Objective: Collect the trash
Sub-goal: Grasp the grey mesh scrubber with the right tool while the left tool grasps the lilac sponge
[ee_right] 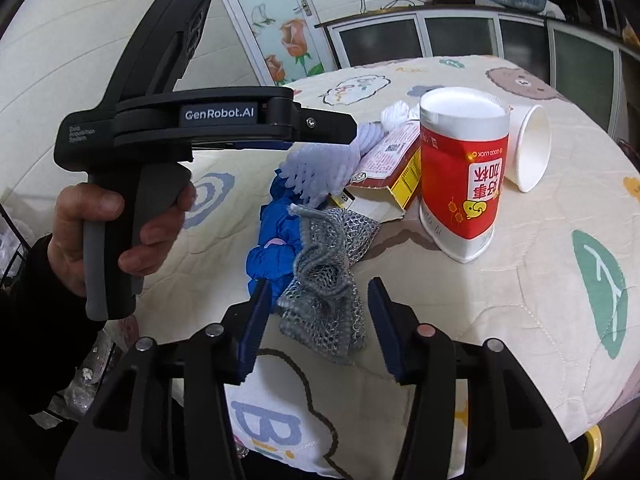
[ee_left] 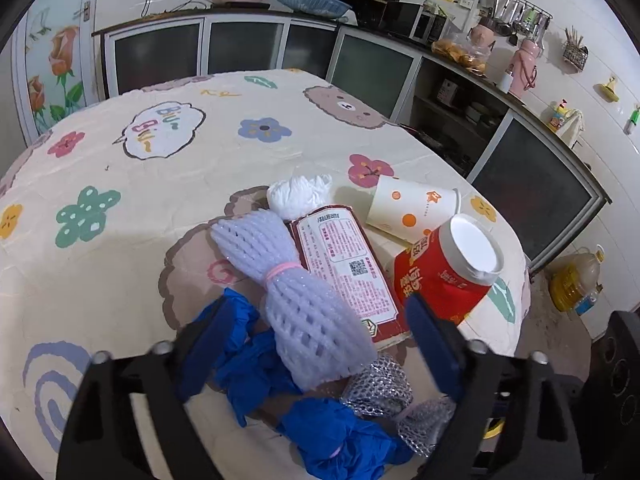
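Grey mesh scrubber point(ee_right: 326, 280) sits between my right gripper's point(ee_right: 316, 320) parted pads, seemingly untouched; left gripper point(ee_left: 316, 344) gapes over the foam net point(ee_left: 296, 300).

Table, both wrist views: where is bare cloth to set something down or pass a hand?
Bare: the far and left stretch of the table, beyond the foam net, and the strip right of the red cup. Crowded: foam net, flat box, blue gloves, mesh scrubber, red cup and tipped paper cup lie bunched together.

I see a quilted cloth table cover point(ee_right: 520, 280), matt paper cups point(ee_right: 528, 148), a foam net point(ee_left: 296, 292), and glinting silver mesh point(ee_right: 328, 280).
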Demonstrator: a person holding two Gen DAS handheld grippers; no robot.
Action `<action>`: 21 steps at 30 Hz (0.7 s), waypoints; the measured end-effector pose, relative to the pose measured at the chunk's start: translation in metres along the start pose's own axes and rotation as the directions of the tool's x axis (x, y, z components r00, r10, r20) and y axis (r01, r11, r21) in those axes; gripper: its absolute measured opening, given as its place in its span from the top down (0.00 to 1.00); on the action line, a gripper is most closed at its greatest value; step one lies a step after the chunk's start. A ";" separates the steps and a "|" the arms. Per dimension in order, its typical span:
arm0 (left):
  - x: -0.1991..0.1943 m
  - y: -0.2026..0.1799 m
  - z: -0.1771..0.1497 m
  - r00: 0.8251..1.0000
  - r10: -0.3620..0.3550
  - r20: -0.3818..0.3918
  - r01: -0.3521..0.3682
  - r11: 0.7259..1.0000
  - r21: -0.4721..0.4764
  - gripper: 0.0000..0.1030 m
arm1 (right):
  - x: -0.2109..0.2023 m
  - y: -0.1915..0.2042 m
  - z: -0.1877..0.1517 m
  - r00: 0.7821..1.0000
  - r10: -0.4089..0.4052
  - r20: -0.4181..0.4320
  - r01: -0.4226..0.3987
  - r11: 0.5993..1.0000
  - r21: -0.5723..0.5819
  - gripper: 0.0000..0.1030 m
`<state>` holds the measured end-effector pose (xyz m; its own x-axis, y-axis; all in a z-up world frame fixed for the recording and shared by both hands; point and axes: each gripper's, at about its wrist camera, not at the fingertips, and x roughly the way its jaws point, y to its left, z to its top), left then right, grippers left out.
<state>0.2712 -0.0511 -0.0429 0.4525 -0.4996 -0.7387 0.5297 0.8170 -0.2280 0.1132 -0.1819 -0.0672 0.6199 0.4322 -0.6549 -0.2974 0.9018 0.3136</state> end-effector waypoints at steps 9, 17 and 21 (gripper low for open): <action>0.015 0.000 0.004 0.999 -0.023 -0.038 0.023 1.000 -0.010 0.86 | 0.007 -0.003 -0.002 1.000 0.004 -0.026 -0.004 1.000 0.009 0.84; -0.004 0.002 0.005 0.999 -0.031 0.021 0.031 0.999 0.010 0.89 | -0.013 -0.001 0.001 1.000 0.008 0.029 -0.008 1.000 0.006 0.87; -0.026 0.008 0.011 0.997 -0.028 0.069 0.029 1.000 -0.009 0.89 | -0.029 0.003 0.005 0.998 0.000 0.067 0.000 1.000 -0.009 0.87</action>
<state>0.2719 -0.0344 -0.0186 0.4861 -0.5410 -0.6863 0.5359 0.8049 -0.2549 0.0981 -0.1918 -0.0438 0.6672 0.4316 -0.6071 -0.3040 0.9018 0.3070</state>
